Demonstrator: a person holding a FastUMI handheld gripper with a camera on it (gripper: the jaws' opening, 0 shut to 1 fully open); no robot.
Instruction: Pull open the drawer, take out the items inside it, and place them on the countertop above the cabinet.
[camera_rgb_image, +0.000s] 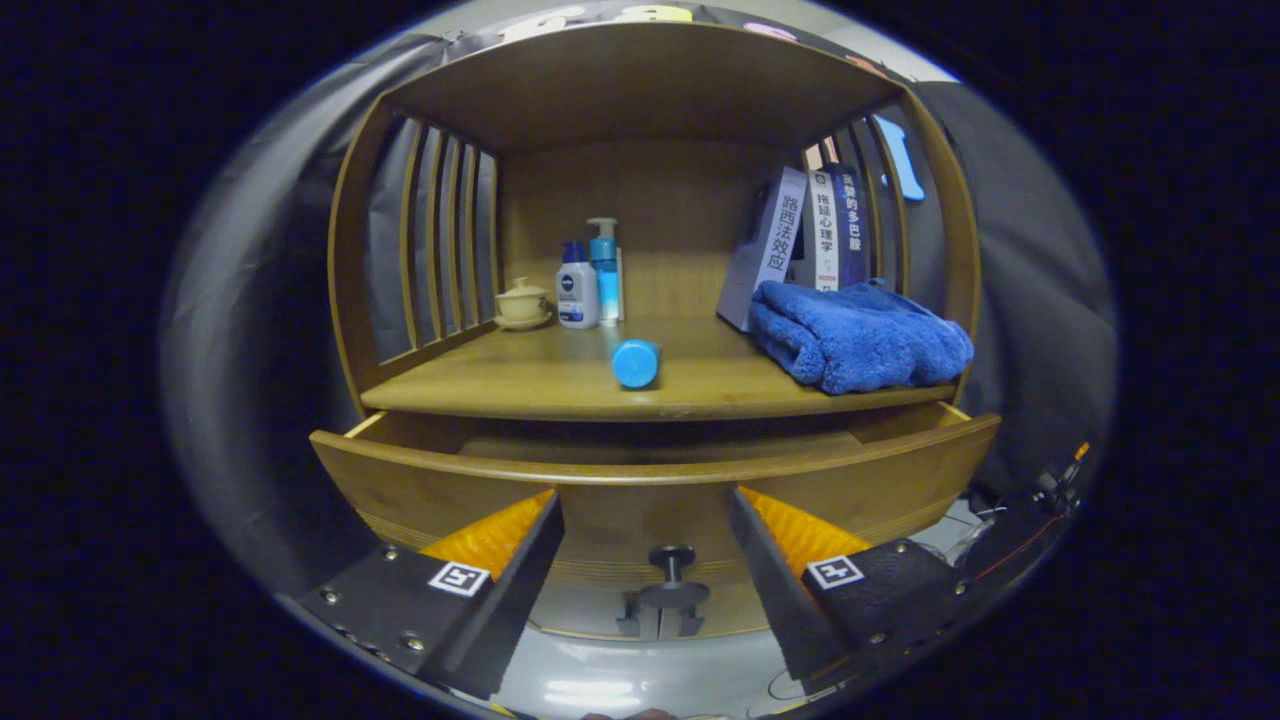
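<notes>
Drawer (655, 470) pulled out, knob (672, 556) between spread fingers of open, empty hand-held gripper (645, 520); blue bottle (636, 362) on tabletop (540, 385) above.

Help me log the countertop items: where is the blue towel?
In the gripper view, the folded blue towel lies on the countertop, right side, in front of the leaning books, above the open drawer, beyond the open tool.

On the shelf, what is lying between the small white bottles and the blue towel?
In the gripper view, a blue cylinder lies on its side between the bottles and towel. The hand-held gripper is open, its fingers flanking the drawer knob.
</notes>
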